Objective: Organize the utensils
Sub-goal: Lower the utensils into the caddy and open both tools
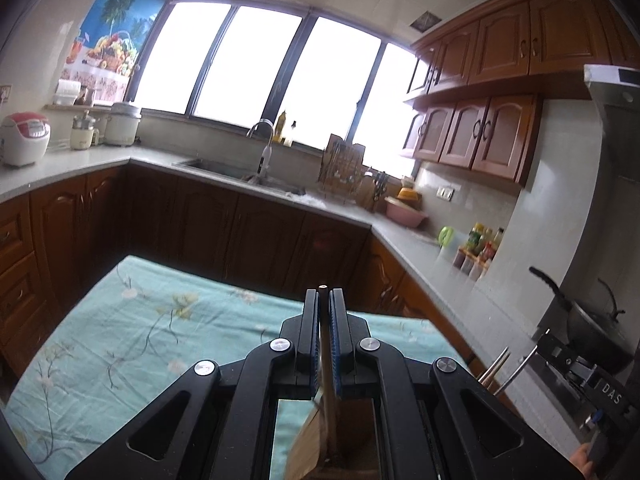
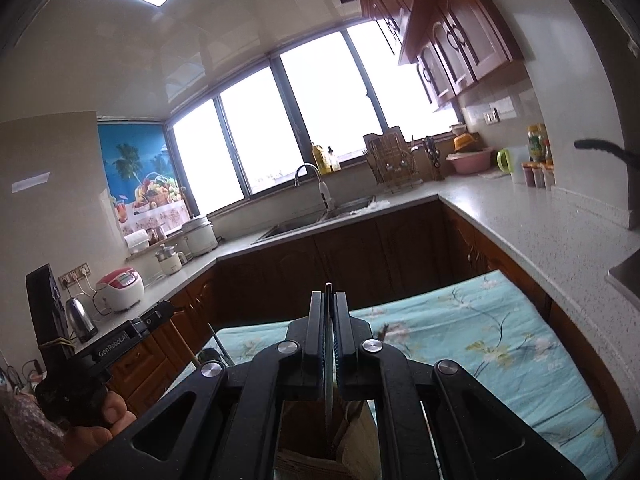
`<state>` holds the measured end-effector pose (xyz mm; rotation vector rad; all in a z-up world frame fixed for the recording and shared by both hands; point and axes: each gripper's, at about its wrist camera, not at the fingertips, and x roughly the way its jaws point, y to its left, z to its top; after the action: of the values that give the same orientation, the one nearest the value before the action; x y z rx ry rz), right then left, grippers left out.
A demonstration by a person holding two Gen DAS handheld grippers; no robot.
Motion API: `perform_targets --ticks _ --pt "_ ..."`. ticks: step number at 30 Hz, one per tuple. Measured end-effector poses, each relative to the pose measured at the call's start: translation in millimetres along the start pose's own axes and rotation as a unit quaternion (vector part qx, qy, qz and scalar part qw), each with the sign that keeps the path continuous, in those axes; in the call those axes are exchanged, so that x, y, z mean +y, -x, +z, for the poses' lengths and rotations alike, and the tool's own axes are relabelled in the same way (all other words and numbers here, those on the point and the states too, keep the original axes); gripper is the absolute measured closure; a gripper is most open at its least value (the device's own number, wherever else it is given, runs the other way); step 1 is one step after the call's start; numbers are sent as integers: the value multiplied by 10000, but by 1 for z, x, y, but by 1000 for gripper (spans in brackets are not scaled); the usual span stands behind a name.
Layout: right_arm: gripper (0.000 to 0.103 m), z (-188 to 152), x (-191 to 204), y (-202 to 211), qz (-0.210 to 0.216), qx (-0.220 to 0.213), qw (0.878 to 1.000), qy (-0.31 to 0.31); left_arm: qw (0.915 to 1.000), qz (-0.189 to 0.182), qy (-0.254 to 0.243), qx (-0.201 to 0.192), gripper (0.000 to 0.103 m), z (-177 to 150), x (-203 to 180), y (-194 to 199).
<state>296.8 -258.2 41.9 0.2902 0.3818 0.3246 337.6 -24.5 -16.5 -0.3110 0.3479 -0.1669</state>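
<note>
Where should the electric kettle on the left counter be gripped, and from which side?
Grip the kettle by its handle, if any. The right wrist view shows only its shiny rounded body, poor for two fingers, and the left gripper partly blocks it, so the approach side cannot be told.

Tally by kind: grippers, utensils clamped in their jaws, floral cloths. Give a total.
Grippers: 2, the left gripper and the right gripper
Clamped utensils: 2, a brown stick in the left, a thin utensil in the right
Floral cloths: 1, the floral cloth
Total: 5
</note>
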Motion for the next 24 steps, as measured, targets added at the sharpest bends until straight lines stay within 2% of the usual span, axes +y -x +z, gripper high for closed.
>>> perform_targets --ticks 4,10,20,24 --pt "99 -11 -9 -8 -23 173 9998 -134 9998 -7 -97 151 98 -3 -1 -1" --pt "99 -24 -17 -17 -100 402 9989 -204 9997 13 -223 114 98 2 -6 9" --pt "98 -24 -25 -20 -141 505 9978 -402 9993 -19 -208 311 97 7 -2 4" --pt "94 -25 -26 -21 -114 553 9974 -445 9991 7 -207 363 97 8 -4 4"
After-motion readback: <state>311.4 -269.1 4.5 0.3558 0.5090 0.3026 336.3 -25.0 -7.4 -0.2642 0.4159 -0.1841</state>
